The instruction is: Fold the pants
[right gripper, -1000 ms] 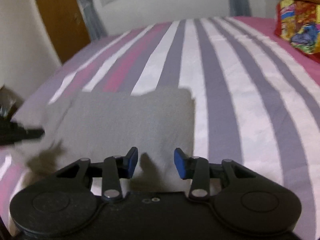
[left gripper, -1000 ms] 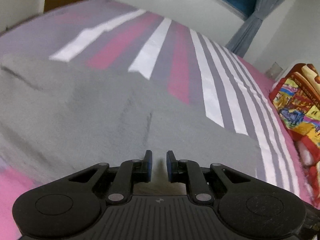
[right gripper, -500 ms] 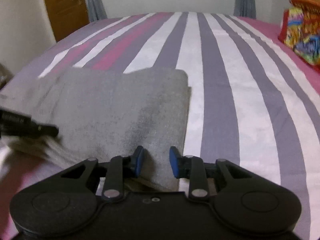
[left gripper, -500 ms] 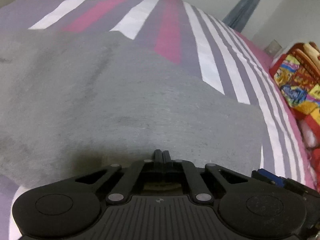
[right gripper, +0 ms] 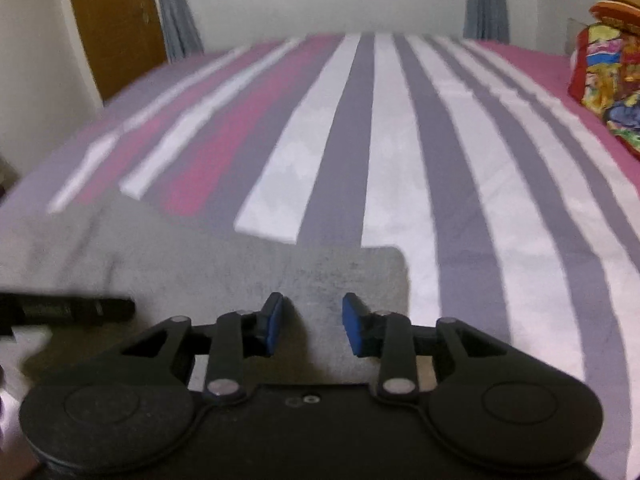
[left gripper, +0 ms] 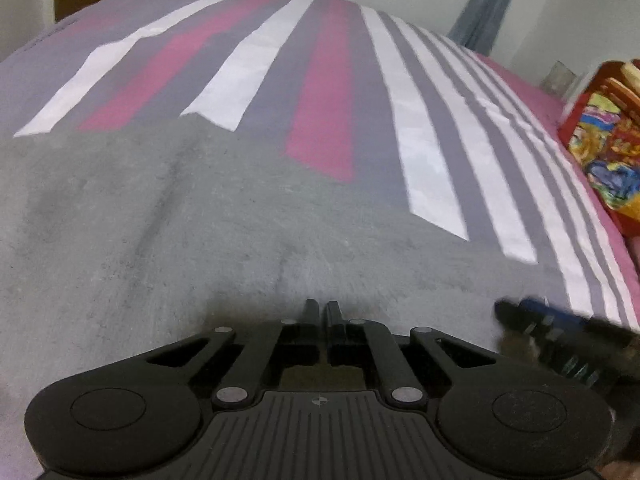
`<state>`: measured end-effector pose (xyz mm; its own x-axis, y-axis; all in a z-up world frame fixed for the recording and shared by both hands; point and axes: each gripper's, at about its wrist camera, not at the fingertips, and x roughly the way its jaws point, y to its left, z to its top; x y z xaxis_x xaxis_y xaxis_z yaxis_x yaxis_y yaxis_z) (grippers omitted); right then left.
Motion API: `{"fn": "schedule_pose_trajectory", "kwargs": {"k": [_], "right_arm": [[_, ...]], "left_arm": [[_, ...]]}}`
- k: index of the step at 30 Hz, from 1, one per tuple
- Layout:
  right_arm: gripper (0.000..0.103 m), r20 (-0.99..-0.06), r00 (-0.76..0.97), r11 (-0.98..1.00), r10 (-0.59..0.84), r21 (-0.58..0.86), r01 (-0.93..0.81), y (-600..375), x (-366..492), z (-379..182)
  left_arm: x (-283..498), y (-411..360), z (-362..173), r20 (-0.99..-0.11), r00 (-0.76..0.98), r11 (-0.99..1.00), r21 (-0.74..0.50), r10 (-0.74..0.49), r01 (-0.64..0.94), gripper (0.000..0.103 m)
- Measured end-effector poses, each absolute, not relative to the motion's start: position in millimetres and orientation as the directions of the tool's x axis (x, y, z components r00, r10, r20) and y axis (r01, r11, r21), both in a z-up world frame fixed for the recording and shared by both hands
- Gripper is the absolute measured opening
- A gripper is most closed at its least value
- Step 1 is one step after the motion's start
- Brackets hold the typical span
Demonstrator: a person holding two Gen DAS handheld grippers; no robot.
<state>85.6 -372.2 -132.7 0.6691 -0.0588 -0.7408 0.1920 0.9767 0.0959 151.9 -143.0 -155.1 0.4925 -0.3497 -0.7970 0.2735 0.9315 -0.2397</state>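
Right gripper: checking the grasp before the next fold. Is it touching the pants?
Cannot tell. The right wrist view shows the right gripper open over the grey pants; no contact or gap shows plainly.

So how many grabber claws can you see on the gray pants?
2. The left gripper is pinched almost shut low on the gray pants. The right gripper is open over their right end. None seems hidden.
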Motion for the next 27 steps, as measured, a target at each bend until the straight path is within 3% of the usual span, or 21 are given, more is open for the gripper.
{"fn": "schedule_pose_trajectory", "kwargs": {"k": [8,12,19,27], "right_arm": [[0.035,-0.748,0.661,0.986,-0.065,0.055,0.16,-367,85,-138],[0.036,-0.713,0.701,0.98,-0.031,0.116,0.16,-363,56,-121],[0.039,-0.722,0.691,0.992,-0.037,0.058,0.113,-337,10,-137],[0.043,-0.688,0.726,0.987,0.003,0.12,0.11,-323,7,-105]], "left_arm": [[145,-142,-155,-0.799,0.491,0.931,-0.227,-0.346,0.286,0.004],[122,-130,-149,-0.794,0.494,0.928,-0.231,-0.354,0.292,0.004],[85,-112,-148,-0.79,0.516,0.931,-0.185,-0.332,0.315,0.004],[65,-99,-122,-0.77,0.568,0.943,-0.132,-0.292,0.306,0.004]]}}
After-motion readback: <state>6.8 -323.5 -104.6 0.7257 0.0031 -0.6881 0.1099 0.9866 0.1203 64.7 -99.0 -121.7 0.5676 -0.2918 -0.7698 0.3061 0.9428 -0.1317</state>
